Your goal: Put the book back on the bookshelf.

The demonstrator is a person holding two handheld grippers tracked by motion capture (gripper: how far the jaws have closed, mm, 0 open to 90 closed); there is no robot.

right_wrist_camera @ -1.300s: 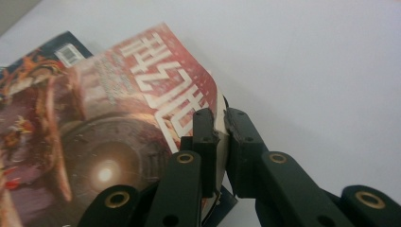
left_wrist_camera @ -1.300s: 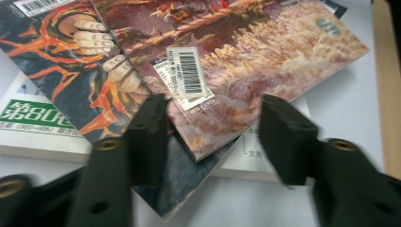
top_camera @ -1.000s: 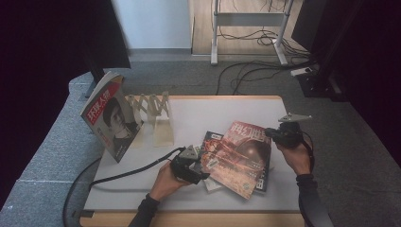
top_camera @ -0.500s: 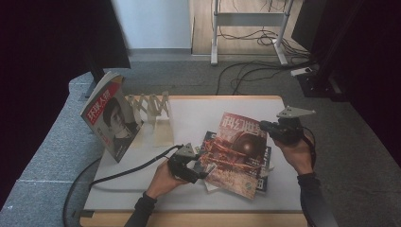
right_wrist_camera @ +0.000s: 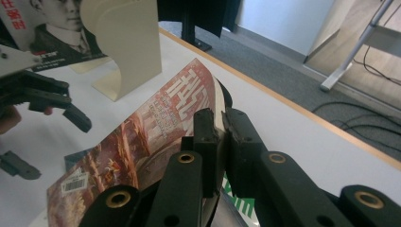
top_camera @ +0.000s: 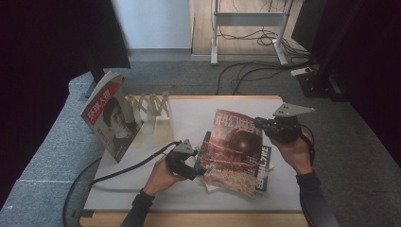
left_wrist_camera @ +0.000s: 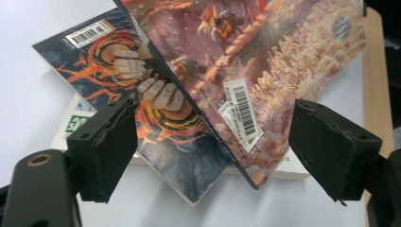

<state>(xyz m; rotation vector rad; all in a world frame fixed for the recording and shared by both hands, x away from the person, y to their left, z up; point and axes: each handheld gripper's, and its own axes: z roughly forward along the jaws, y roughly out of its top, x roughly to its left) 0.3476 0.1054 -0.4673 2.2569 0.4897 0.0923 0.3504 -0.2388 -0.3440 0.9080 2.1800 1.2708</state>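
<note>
We see our right claw (top_camera: 259, 124) pinching the top edge of a glossy red magazine (top_camera: 235, 150), its flat black pads pressed together on the thin paper so that the cover tilts up off the stack (top_camera: 263, 166) near the tabletop's right edge. In the right claw view the cover curves limply from the grip, with white characters along its red title band and a barcode sticker at its lower corner. Our left claw (top_camera: 202, 169) is spread wide at the magazine's lower left corner, touching nothing; in the left claw view its blocky, matt pads (left_wrist_camera: 113, 146) stand on either side of that corner, over a second magazine (left_wrist_camera: 156, 123) with swirling orange art that lies flat on the smooth white tabletop (top_camera: 189, 118). Near the far left corner a cream, zigzag-folded rack (top_camera: 151, 108) stands upright, and a red portrait magazine (top_camera: 111, 118) leans against its left end.
</note>
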